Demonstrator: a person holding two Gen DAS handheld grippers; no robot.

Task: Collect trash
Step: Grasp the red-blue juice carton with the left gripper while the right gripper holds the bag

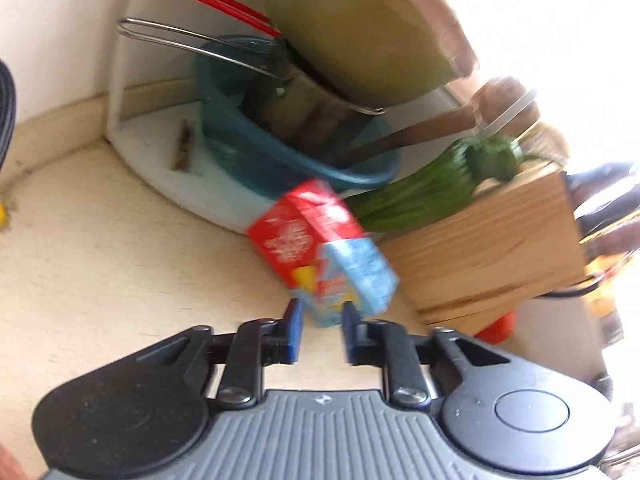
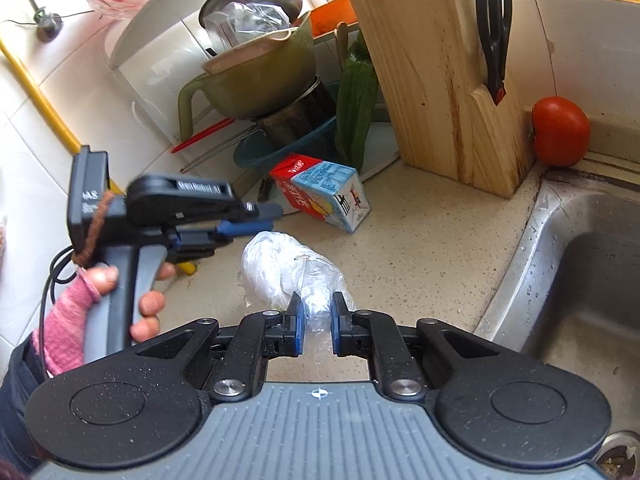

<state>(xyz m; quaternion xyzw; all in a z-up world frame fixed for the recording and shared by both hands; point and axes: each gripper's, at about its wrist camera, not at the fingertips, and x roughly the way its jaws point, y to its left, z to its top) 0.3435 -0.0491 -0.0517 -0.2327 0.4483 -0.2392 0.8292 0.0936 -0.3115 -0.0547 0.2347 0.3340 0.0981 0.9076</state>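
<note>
Left claw [image 1: 320, 316]: seen narrowed around the near end of the milk carton [image 1: 320, 248]; the carton end is set between the blue pads, and contact looks made, though blur leaves firmness unclear.
Right claw [image 2: 318, 312]: pinched on a crumpled plastic bag [image 2: 288, 276], which is held just above the bench [image 2: 420, 248].
Carton position: lying tilted on its side on the bench, close to the back edge, just in front of the blue basin [image 2: 280, 148] and beside the wooden knife block [image 2: 440, 80].
Step in hand: the carton is judged to be in the course of being gripped for removal.
Doing it well: the pinch should be made squarely across the carton's narrow end, so that it is not crushed or spun out; a straight lift toward the open bench is advised.
Surroundings: stacked pots [image 2: 272, 76] in the basin, a green vegetable [image 2: 356, 108] leaning by the block, a tomato [image 2: 560, 132] near the sink [image 2: 580, 280].
Obstacles: the basin rim and the block corner are close behind the carton; the bagged claw could be brushed if the two are brought together.
</note>
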